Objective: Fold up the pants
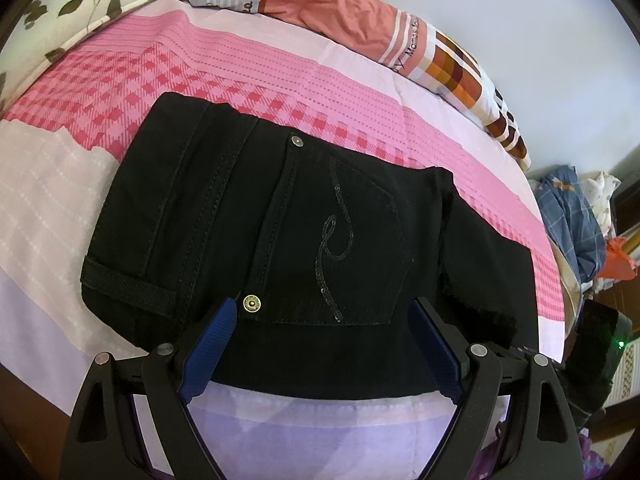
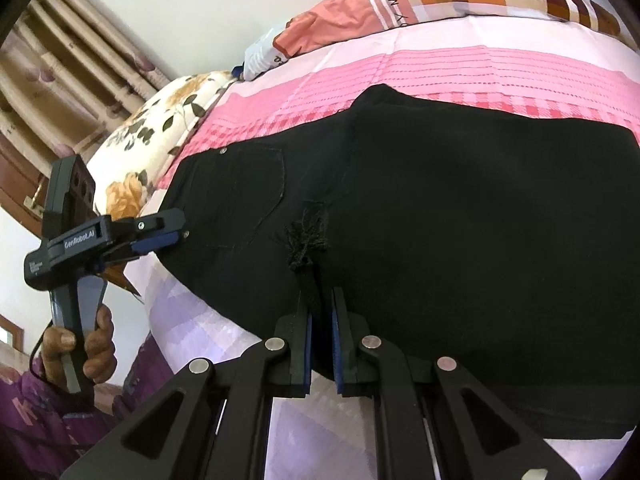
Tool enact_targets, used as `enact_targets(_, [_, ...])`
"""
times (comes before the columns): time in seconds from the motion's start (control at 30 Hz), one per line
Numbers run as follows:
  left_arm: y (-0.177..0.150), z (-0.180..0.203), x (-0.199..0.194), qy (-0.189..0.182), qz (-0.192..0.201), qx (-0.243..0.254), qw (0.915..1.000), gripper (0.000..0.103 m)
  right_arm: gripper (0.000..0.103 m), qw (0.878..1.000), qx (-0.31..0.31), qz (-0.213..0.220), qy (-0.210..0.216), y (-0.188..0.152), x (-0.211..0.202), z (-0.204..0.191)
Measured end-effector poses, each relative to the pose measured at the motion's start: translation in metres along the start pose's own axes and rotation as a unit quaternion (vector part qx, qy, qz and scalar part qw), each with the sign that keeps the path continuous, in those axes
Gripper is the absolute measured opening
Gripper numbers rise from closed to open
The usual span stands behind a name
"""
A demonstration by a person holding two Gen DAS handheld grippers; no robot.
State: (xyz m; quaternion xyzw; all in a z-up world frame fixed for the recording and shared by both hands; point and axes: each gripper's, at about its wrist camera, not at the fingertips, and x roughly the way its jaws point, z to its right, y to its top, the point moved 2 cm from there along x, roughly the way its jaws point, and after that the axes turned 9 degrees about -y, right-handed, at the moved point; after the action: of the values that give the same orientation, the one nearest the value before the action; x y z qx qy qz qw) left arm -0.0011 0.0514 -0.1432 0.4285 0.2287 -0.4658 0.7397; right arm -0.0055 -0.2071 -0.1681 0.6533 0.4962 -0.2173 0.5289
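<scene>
Black pants (image 1: 304, 216) lie folded on the pink checked bedsheet (image 1: 240, 68), back pocket with a sequin swirl facing up. My left gripper (image 1: 324, 312) is open, its blue pads straddling the pants' near edge by a metal rivet. It also shows in the right wrist view (image 2: 176, 236) at the waistband edge, held by a hand. My right gripper (image 2: 322, 300) is shut on a frayed edge of the pants (image 2: 460, 220), near their front side.
A floral pillow (image 1: 80, 4) lies at the bed's head, and a rolled orange and checked quilt (image 1: 360, 20) lies along the far side by the wall. Clothes are piled on furniture (image 1: 576, 216) beyond the bed. Curtains (image 2: 80, 56) hang at the left.
</scene>
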Motion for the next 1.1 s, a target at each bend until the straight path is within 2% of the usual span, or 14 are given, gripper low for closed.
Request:
enact_targets(0.2, [-0.001, -0.002, 0.002, 0.001, -0.006, -0.001, 1.0000, 0.087, 0.016, 1.000, -0.020, -0.019, 0.011, -0.002, 0.004, -0.006])
enact_targets(0.33, [-0.001, -0.002, 0.003, 0.002, -0.007, -0.001, 1.0000, 0.087, 0.025, 0.996, -0.037, -0.055, 0.057, -0.005, 0.003, -0.007])
enact_targets(0.4, [-0.001, -0.003, 0.003, 0.002, -0.007, -0.002, 1.0000, 0.087, 0.029, 0.991, -0.012, -0.066, 0.117, -0.001, -0.002, 0.000])
enact_targets(0.47, [-0.001, -0.004, 0.002, 0.001, -0.006, -0.003, 1.0000, 0.087, 0.029, 0.981, 0.027, -0.063, 0.184, 0.005, -0.010, 0.009])
enact_targets(0.53, [-0.001, -0.004, 0.002, 0.002, -0.007, -0.002, 1.0000, 0.087, 0.031, 0.975, 0.072, -0.040, 0.205, 0.014, -0.018, 0.026])
enact_targets(0.63, [0.000, -0.005, 0.002, 0.002, -0.008, -0.001, 1.0000, 0.087, 0.032, 0.960, 0.157, -0.018, 0.233, 0.020, -0.019, 0.058])
enact_targets(0.7, [0.000, -0.005, 0.001, 0.003, -0.008, 0.001, 1.0000, 0.087, 0.032, 0.954, 0.177, -0.015, 0.241, 0.020, -0.017, 0.064])
enact_targets(0.97, [0.001, -0.008, 0.000, 0.004, -0.004, -0.006, 1.0000, 0.087, 0.032, 0.966, 0.111, -0.057, 0.225, 0.012, 0.006, 0.031])
enact_targets(1.03, [0.001, -0.008, 0.000, 0.005, -0.005, -0.004, 1.0000, 0.087, 0.032, 0.969, 0.107, -0.077, 0.210, 0.011, 0.021, 0.029])
enact_targets(1.1, [0.001, -0.009, 0.001, 0.007, -0.007, -0.001, 0.9999, 0.087, 0.030, 0.975, 0.099, -0.088, 0.176, 0.011, 0.036, 0.029])
